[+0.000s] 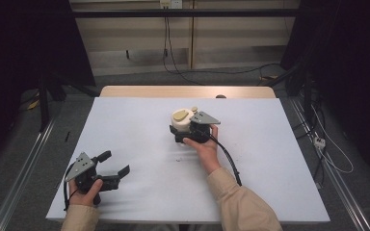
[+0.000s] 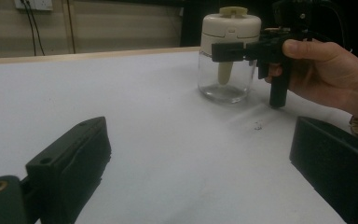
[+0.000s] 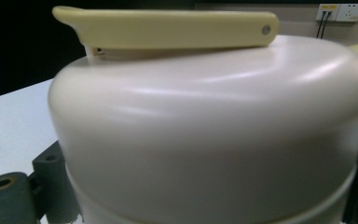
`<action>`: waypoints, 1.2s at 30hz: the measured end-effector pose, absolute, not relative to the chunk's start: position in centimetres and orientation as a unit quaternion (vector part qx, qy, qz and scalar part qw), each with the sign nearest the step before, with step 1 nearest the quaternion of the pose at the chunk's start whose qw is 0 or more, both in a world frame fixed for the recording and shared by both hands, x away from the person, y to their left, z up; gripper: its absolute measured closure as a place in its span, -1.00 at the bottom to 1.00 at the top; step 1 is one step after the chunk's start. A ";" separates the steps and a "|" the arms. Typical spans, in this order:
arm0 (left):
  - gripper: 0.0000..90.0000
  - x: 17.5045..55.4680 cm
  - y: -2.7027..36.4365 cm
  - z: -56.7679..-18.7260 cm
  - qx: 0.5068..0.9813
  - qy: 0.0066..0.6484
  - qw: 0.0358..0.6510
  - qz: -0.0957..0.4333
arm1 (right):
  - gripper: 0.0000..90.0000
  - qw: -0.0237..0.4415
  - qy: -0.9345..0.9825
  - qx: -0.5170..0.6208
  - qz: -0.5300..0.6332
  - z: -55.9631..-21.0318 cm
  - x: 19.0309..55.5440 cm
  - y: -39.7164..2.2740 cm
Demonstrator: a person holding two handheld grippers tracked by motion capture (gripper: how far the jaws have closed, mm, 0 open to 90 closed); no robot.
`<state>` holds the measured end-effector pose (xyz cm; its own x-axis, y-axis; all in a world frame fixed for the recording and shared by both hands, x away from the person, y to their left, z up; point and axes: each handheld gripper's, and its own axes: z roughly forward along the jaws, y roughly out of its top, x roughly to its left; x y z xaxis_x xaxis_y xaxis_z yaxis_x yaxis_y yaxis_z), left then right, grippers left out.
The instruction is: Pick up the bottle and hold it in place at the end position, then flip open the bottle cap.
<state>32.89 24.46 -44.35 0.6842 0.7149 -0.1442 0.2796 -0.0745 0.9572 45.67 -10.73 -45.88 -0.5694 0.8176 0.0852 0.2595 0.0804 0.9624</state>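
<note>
White table (image 1: 139, 120) is carrying two grippers and one jar. Right gripper (image 1: 191, 129) is clasping the jar (image 1: 182, 121) near the centre, upright. At seven o'clock, left gripper (image 1: 113, 162) is resting spread wide, grasping nothing.

We are in a lab or test room, not a home. We see one table (image 1: 139, 192) with a plain white cover, set up for filming. Dark curtains (image 1: 19, 43) hang at both sides. A black metal frame (image 1: 183, 13) runs over the far end, and metal rails (image 1: 24, 168) lie on the grey floor (image 1: 9, 144). Loose cables (image 1: 212, 72) trail along the floor to a wall socket (image 1: 170, 4). The back wall (image 1: 231, 33) is bare beige panels.
</note>
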 end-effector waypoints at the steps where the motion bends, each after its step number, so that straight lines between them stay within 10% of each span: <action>1: -0.90 32.9 24.5 -44.4 0.709 0.351 0.583 0.187 | -0.85 0.252 0.690 0.391 0.555 -45.9 45.7 -10.7; 36: -0.90 34.6 21.1 -43.3 0.717 0.344 0.578 0.182 | -0.86 0.238 0.697 0.398 0.547 -46.0 44.9 -11.5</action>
